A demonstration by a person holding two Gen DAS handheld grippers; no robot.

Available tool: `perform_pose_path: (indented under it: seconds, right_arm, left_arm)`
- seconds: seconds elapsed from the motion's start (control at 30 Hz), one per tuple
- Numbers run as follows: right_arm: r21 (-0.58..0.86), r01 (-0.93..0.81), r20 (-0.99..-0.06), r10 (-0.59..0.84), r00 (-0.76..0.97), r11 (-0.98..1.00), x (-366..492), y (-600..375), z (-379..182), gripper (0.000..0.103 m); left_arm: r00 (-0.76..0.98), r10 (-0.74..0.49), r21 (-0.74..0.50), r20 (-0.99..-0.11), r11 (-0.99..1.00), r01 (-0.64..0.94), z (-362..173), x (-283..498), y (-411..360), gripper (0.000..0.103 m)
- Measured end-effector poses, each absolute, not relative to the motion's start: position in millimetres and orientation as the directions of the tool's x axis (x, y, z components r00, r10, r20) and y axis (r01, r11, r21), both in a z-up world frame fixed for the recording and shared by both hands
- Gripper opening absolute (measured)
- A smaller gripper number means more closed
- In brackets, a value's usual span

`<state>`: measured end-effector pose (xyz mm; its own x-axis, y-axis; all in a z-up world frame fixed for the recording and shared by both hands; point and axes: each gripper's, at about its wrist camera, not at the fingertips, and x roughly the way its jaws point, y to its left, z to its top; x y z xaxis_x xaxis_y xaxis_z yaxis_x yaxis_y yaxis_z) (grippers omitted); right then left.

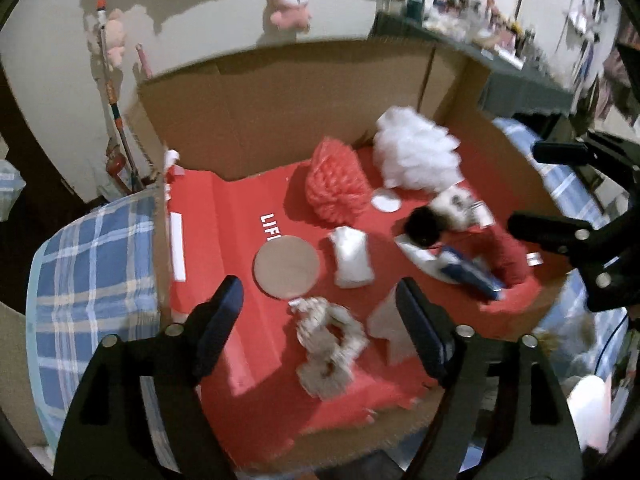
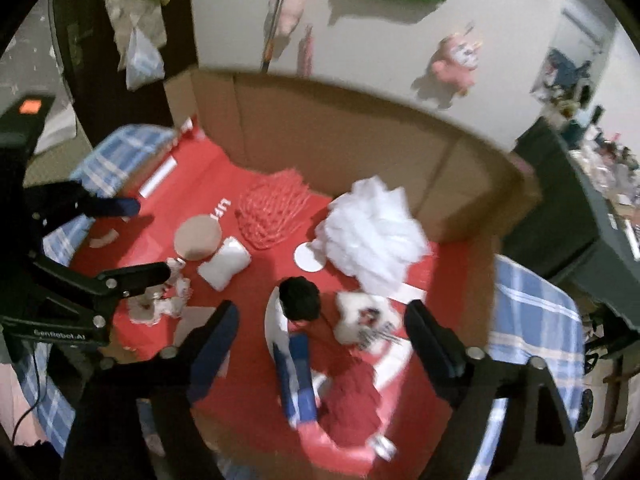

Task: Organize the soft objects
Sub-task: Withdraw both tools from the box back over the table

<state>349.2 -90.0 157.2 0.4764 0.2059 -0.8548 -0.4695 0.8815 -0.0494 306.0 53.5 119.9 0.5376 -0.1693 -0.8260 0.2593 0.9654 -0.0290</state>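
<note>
Now between picks | left gripper [image 1: 320,320] and right gripper [image 2: 320,340] both spread, empty | next: pinch beige scrunchie [image 1: 328,344] or doll [image 2: 320,344]

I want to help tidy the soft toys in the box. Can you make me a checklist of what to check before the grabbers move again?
1. Left gripper jaws wide, nothing between them: ok.
2. Right gripper jaws wide, holding nothing: ok.
3. Beige fuzzy toy lies loose below the left gripper: ok.
4. Doll with black hair lies on the red liner below the right gripper: ok.
5. White fluffy pouf and red mesh pouf sit apart, by the cardboard wall: ok.
6. Doll tangled with red cloth: cannot tell.
</note>
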Motion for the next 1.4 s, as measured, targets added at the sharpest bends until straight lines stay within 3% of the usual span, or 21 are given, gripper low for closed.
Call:
perform_pose_path:
  seconds: [0.17,0.27,0.53,0.6,1.0,1.4]
  right_arm:
    - [-0.045,-0.410,-0.795,0.216,0.567,0.911,303.8,-123.3,196.3,0.098]
    - [-0.032,-0.381,-0.765,0.223,0.605,0.924,278.6,-134.1,211.3,0.099]
    - [-0.069,-0.297,-0.678,0.174,0.715,0.952,218.3,-150.9,224.4,0.103]
    - [-0.062,-0.264,-0.654,0.161,0.739,0.963,207.3,-155.9,222.5,0.103]
    - [-0.116,-0.126,-0.535,0.045,0.844,0.985,188.6,-157.9,167.4,0.103]
    - [-0.026,-0.103,-0.522,0.074,0.850,0.994,196.2,-163.9,125.7,0.103]
  left_arm:
    - [0.595,-0.218,-0.073,-0.774,0.963,0.258,149.3,266.9,45.9,0.083]
    - [0.626,-0.241,-0.103,-0.742,0.963,0.249,155.0,248.5,43.6,0.090]
    - [0.708,-0.241,-0.134,-0.664,0.970,0.204,160.4,200.1,45.4,0.092]
    - [0.731,-0.228,-0.142,-0.643,0.974,0.179,157.2,191.4,48.9,0.097]
    - [0.779,-0.178,-0.122,-0.601,0.984,0.131,118.8,178.5,44.0,0.097]
    - [0.795,-0.171,-0.092,-0.582,0.985,0.144,91.7,179.5,35.5,0.097]
